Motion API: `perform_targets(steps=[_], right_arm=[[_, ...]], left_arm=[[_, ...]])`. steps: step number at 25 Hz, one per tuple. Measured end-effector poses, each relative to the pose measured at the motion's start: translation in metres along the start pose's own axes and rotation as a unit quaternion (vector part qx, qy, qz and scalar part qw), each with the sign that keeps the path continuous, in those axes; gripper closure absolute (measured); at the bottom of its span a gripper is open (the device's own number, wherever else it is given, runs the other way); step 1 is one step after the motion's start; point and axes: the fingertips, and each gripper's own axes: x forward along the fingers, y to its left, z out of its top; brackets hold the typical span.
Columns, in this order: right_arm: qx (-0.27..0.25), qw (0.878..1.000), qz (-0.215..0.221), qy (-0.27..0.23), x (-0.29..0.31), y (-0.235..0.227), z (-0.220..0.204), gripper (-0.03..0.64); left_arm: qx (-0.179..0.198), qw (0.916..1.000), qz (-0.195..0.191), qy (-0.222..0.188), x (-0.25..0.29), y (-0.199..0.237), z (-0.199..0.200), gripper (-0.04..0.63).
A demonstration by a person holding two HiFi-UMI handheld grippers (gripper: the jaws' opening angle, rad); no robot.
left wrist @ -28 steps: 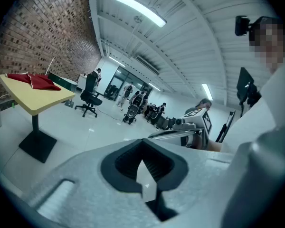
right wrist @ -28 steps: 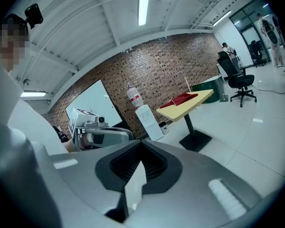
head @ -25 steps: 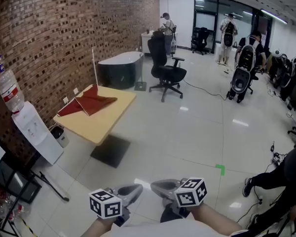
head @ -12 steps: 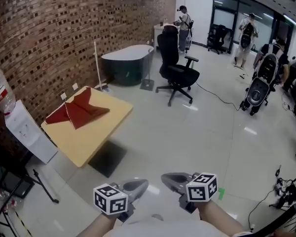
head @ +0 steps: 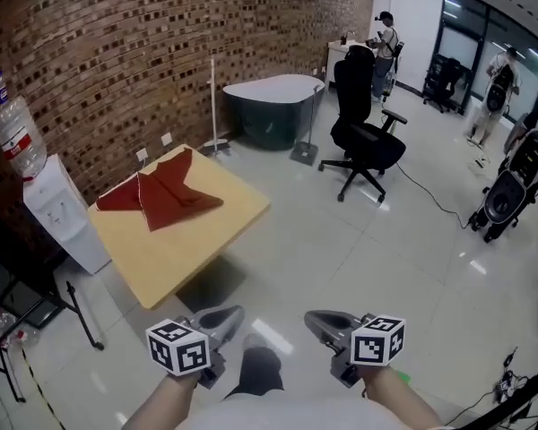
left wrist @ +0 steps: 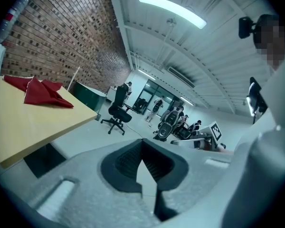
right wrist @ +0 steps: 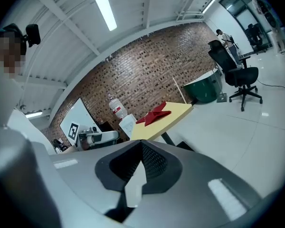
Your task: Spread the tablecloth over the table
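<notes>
A folded dark red tablecloth (head: 161,197) lies on the far left part of a square yellow table (head: 193,240) by the brick wall. It also shows as a red heap (left wrist: 42,93) in the left gripper view and a small red shape (right wrist: 155,114) in the right gripper view. My left gripper (head: 222,318) and right gripper (head: 323,322) hover side by side over the floor in front of the table, well short of it. Both are shut with nothing between their jaws.
A white water dispenser (head: 58,218) with a bottle stands left of the table. A dark bathtub (head: 273,106) and a black office chair (head: 363,137) stand beyond it. People (head: 502,79) and strollers are at the far right. A black stand (head: 36,303) sits at the lower left.
The table has come nearer and slid towards the middle of the head view as I walked closer. Both grippers stayed shut and low in front of me.
</notes>
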Motion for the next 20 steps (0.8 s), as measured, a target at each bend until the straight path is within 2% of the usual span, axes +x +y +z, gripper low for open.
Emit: perform_targets(steps=[4,11,16,20], right_arm=[[0.004,1.000,0.014,0.012,0.048,-0.035,0.036,0.618],[0.008,0.997,0.053,0.056,0.168,-0.096,0.113,0.618],[0.000,0.993,0.095,0.072,0.256,-0.112,0.175,0.618],[-0.006,0.986,0.140,0.087,0.303,-0.106,0.194,0.618]], left_arm=[[-0.016,0.9997,0.015,-0.010,0.026,0.055,0.030,0.595],[-0.038,0.9975,0.050,-0.034,0.078,0.166,0.105,0.595],[-0.048,0.9946,0.084,-0.038,0.087,0.233,0.153,0.595],[-0.044,0.9918,0.110,-0.048,0.075,0.260,0.172,0.595]])
